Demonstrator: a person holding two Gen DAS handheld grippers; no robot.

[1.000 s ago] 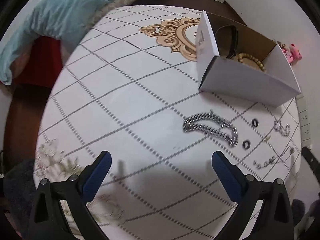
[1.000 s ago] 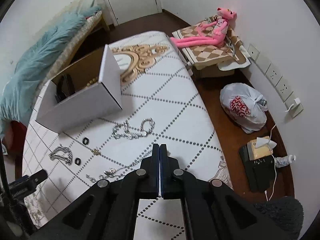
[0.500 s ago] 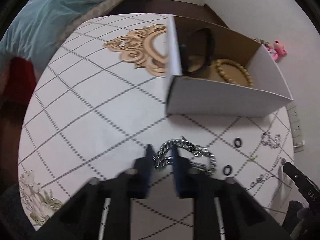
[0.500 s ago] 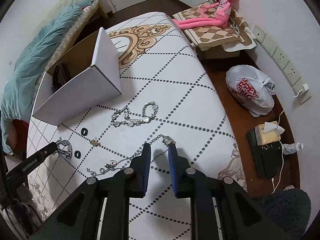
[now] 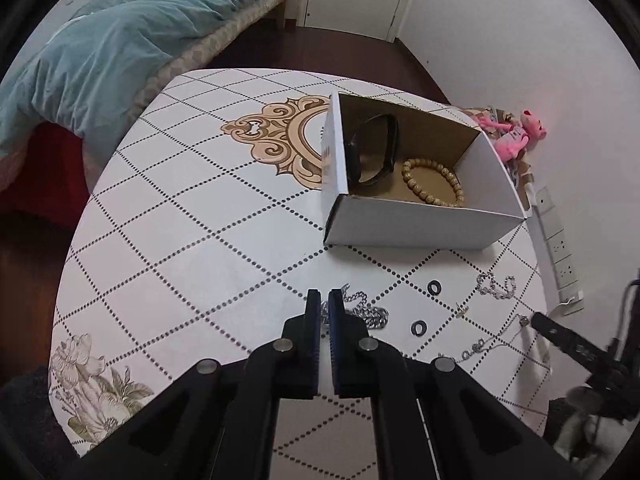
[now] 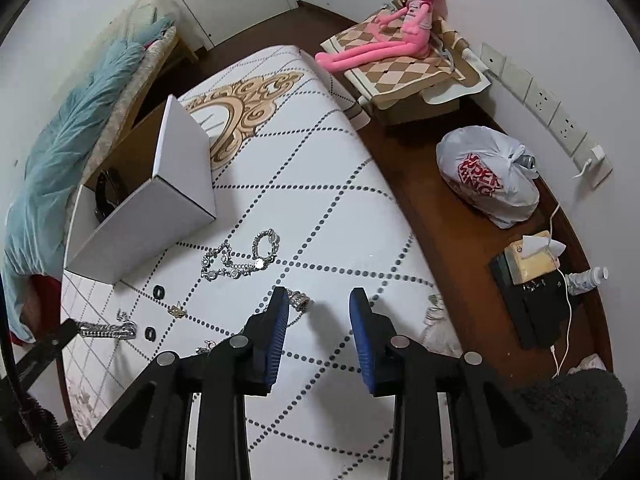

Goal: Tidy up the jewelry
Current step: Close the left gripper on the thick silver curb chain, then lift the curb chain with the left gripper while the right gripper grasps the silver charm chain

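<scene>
Left gripper (image 5: 324, 307): jaws went from wide apart to clenched on the chunky silver chain bracelet (image 5: 370, 314), whose slack trails on the table (image 5: 192, 240).
Right gripper (image 6: 319, 307): jaws have just been opening; released, nothing between them; the thin necklace (image 6: 299, 302) lies beside the left pad.
Box (image 5: 420, 226): already holds a black band (image 5: 374, 151) and a bead bracelet (image 5: 434, 182).
Implication: chain secured; carrying it to the box looks next.

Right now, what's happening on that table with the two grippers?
The left gripper is shut on the chunky silver chain, near the white box that already holds a black band and a bead bracelet. The right gripper has just been opening over a thin necklace, gripping nothing. Other pieces lie loose on the table.
</scene>
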